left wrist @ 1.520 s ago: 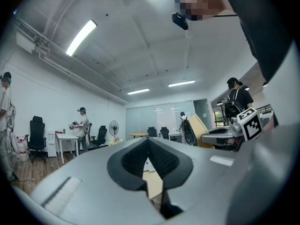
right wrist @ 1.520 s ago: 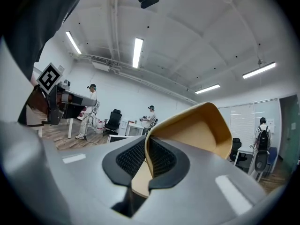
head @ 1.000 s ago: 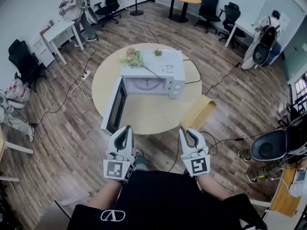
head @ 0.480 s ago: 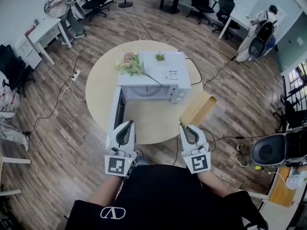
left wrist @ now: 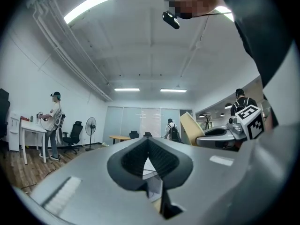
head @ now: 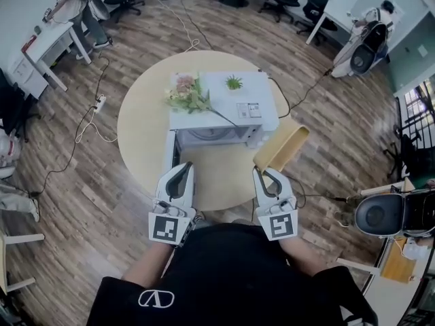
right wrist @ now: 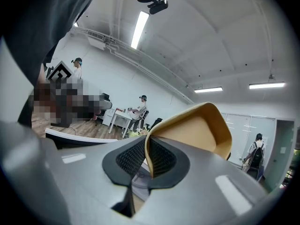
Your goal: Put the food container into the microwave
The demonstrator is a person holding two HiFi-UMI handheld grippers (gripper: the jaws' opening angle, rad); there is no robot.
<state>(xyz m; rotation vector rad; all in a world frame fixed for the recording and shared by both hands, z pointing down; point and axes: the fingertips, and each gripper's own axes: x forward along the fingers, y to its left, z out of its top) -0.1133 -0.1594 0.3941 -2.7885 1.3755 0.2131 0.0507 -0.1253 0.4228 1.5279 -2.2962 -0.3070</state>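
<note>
Both forearms are drawn in close to the torso, the claws pointing forward over the near edge of the round tabletop [head: 144,124].

- Left claw [head: 182,173]: pads pressed together with nothing between them, held just short of the microwave door [head: 168,159].
- Right claw [head: 264,175]: clamped on the rim of the food container [head: 284,145]. The right gripper view shows the thin tan wall pinched between the pads [right wrist: 161,159].
- Food container: tan, shallow, with rounded corners. It is off the tabletop, tilted up and away from the claw, to the right of the microwave's front corner. What shows of its inside is plain tan wall [right wrist: 199,132].
- Microwave [head: 228,104]: white, at the middle of the tabletop. The door is swung out to the left toward the person, and the cavity [head: 214,136] faces the claws. Only a pale strip of it shows, so what it holds cannot be told.
- On the microwave's top: a spray of flowers [head: 185,94] at the left and a small green plant [head: 234,82] near the back.
</note>
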